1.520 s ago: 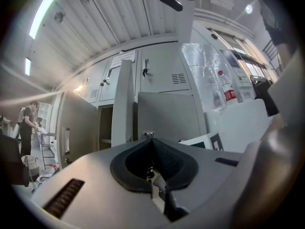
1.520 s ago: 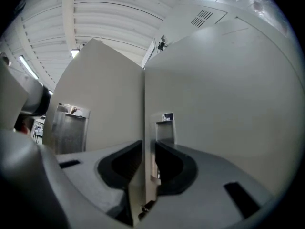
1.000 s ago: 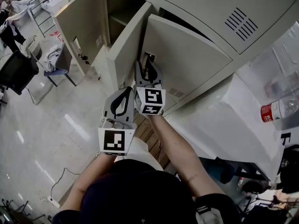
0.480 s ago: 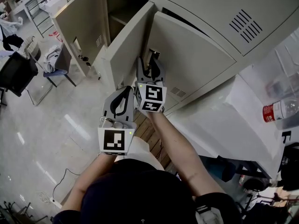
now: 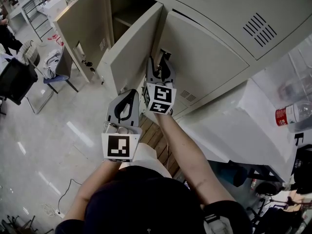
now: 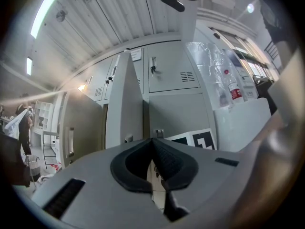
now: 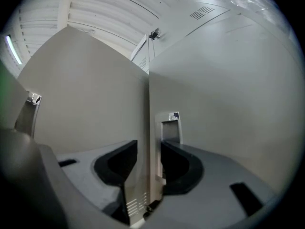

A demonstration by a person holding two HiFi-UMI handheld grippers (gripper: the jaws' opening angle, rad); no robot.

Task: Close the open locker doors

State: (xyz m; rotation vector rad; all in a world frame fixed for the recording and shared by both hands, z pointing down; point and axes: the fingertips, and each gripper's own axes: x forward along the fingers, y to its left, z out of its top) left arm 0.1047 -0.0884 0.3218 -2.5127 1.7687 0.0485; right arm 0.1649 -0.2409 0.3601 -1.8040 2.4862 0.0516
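Observation:
The beige locker bank fills the top of the head view. Its right-hand door (image 5: 209, 65) stands almost flush with the frame. The middle door (image 5: 131, 48) and the far-left door (image 5: 80, 26) stand wide open. My right gripper (image 5: 160, 65) is at the right-hand door's free edge (image 7: 148, 128), beside its handle (image 7: 170, 125). Its jaws stand apart with that edge between them and the pads (image 7: 125, 163) not pressing. My left gripper (image 5: 128, 95) hangs lower and to the left, shut and empty, short of the middle door (image 6: 124, 99).
To the right stands a white covered table (image 5: 234, 116) with a plastic bottle (image 5: 291, 116) on it. A chair (image 5: 53, 69) with clothes and a person (image 5: 6, 33) are at the far left. A cable (image 5: 63, 194) lies on the glossy floor.
The right-hand door has swung toward the locker frame, and my right gripper has gone forward with it. The left gripper has stayed put.

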